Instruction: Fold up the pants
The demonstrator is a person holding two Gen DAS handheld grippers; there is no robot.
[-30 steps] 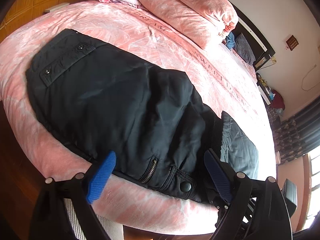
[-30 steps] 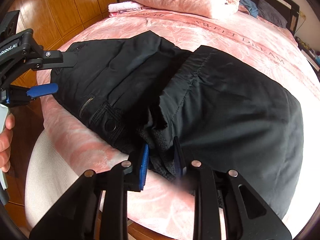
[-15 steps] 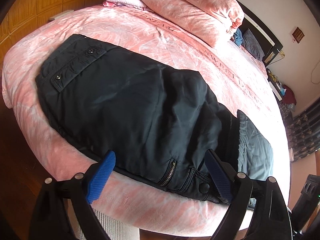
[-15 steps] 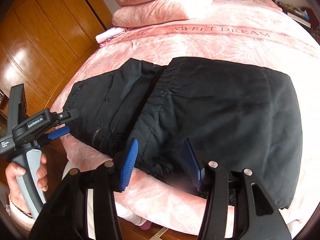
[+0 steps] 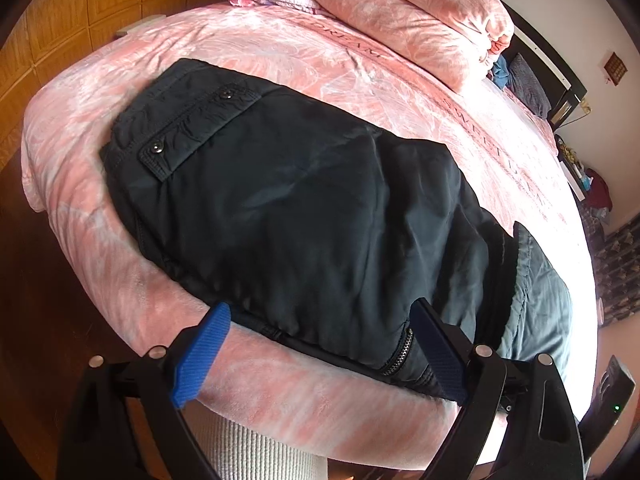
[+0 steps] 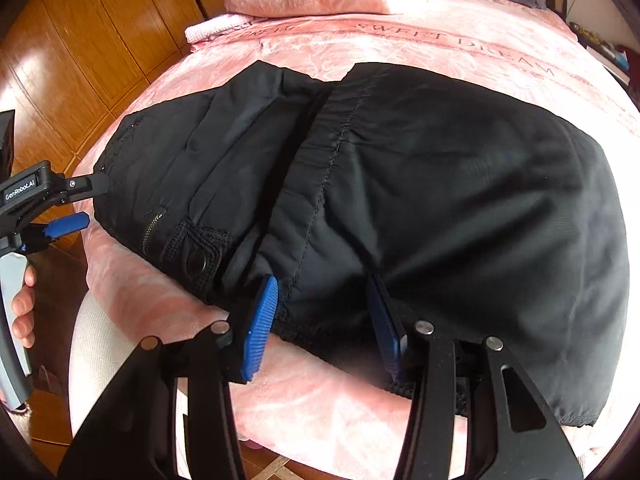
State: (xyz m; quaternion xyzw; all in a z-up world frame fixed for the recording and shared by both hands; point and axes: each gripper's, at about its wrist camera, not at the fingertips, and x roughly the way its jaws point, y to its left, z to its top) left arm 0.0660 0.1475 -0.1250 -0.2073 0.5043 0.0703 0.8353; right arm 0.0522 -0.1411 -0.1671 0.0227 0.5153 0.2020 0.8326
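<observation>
Right gripper [image 6: 320,320] let go of pants [image 6: 400,184], jaws now apart; left gripper [image 5: 320,356] also apart, empty; fold laid on bed [image 5: 120,92], smoothing likely next

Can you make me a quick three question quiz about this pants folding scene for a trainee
1. True or false: the right gripper is shut on the pants.
2. What do the pants lie on? A) bed B) floor C) chair
3. Fill in: the left gripper hangs at the bed's near edge with its jaws ____.

Key:
1. False. Its jaws stand apart at the hem and pinch no cloth.
2. A
3. open
</observation>
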